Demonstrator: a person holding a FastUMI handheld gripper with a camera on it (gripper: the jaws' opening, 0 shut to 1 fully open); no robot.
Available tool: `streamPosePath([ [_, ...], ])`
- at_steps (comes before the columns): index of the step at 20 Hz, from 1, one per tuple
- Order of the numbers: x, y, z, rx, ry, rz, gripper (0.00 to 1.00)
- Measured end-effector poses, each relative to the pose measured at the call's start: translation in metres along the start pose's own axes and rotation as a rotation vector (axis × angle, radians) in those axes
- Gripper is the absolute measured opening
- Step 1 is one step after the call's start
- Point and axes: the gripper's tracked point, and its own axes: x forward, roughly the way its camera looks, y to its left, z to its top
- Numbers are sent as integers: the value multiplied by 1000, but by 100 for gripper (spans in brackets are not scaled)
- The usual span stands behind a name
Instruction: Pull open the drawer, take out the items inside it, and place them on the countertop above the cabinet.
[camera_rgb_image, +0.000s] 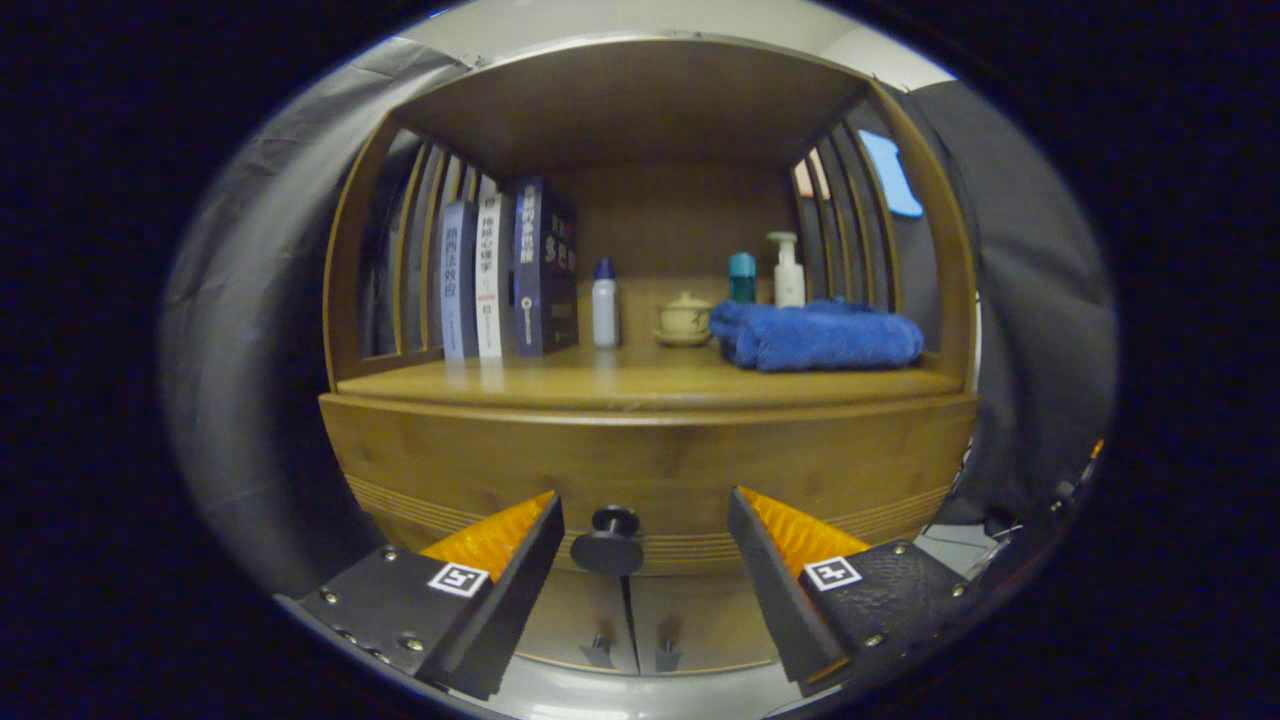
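Bamboo cabinet (650, 460) stands against the booth's dark cloth wall, its drawer front (450, 470) flush with the frame and fully closed. On the countertop (560, 385) sit upright books (505, 270) at ten o'clock from the knob, a small bottle (604, 303) and a lidded cup (684, 318) near twelve, and a folded blue towel (815, 337) at one o'clock with two more bottles behind it. No part of the task appears done: drawer unopened, contents unseen, nothing yet lifted out. Gripper (645, 535) is held level, squared to the cabinet, jaws spread wide and gripping nothing. Dark round knob (610, 540) lies between the fingers, slightly nearer the left finger, and appears untouched by either. Judged stage: approach to the knob, pull pending.
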Motion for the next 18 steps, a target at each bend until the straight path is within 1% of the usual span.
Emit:
streamPosePath([
  [2,14,8,-20,-1,49,11,70],
  [4,21,17,-18,-14,42,30,56],
  [6,16,13,-18,-31,44,8,41],
  [7,16,14,-18,-32,38,5,42],
  [9,13,14,-20,-5,40,6,34],
  [10,3,15,-20,23,36,-2,30],
  [11,8,14,-18,26,22,-13,26],
  [13,-9,13,-21,2,7,-29,26],
  [14,-20,15,-23,11,5,-39,26],
  [18,-60,19,-31,-7,-2,-43,26],
])
